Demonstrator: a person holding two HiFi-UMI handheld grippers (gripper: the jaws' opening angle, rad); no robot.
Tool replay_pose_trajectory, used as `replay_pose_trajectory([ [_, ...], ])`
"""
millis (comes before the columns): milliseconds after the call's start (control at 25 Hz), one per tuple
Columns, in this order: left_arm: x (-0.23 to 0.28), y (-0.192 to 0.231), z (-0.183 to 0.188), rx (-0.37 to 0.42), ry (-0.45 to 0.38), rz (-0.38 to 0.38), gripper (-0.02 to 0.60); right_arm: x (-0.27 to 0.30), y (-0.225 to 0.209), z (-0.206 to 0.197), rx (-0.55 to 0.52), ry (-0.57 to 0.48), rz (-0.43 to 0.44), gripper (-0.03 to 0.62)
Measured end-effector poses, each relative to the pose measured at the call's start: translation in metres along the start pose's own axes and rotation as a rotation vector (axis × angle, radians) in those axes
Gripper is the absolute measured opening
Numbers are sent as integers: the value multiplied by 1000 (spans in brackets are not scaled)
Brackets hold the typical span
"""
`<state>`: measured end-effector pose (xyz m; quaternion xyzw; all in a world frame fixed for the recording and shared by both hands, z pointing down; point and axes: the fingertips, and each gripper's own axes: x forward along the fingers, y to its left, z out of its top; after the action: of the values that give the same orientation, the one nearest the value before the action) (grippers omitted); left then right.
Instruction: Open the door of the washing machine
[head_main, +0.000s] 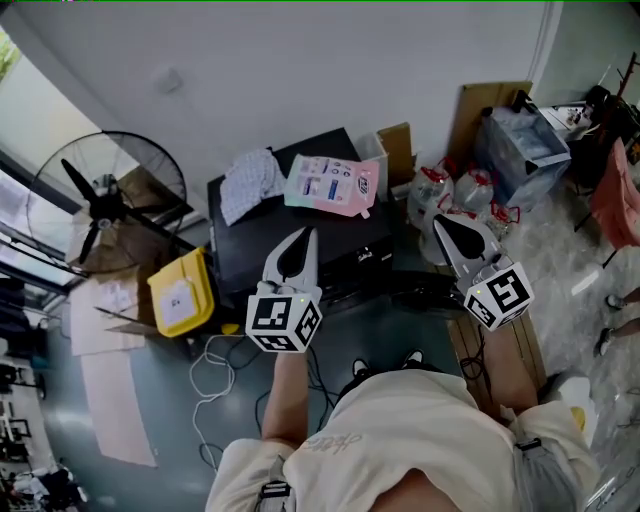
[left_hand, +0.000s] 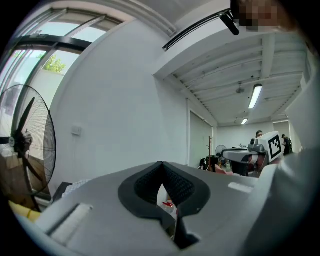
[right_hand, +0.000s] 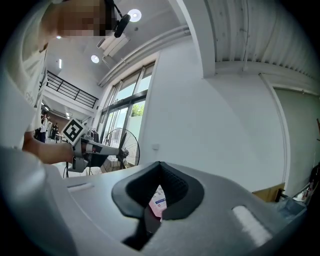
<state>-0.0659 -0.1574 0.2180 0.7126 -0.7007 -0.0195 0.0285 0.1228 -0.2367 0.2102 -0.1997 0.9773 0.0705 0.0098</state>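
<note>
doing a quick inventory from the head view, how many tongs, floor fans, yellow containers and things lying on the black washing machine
tongs: 2, left tongs and right tongs, both shut
floor fan: 1
yellow container: 1
things on the black washing machine: 2, a white patterned cloth and a pink pouch
total: 6

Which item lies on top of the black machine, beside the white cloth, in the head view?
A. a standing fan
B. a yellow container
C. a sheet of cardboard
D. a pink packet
D: the pink packet lies flat on the top of the black machine, just right of the white cloth, while the fan and the yellow container stand off to the machine's left.
</note>
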Motion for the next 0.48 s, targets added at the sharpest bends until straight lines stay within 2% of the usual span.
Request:
replay_pose_trajectory([
  [160,-5,3,1,68,7,41,17,1,1,2,-3,-2,-2,2],
  [480,-12,3,-6,57,26,42,18,-4,9,-4,5,7,9,2],
])
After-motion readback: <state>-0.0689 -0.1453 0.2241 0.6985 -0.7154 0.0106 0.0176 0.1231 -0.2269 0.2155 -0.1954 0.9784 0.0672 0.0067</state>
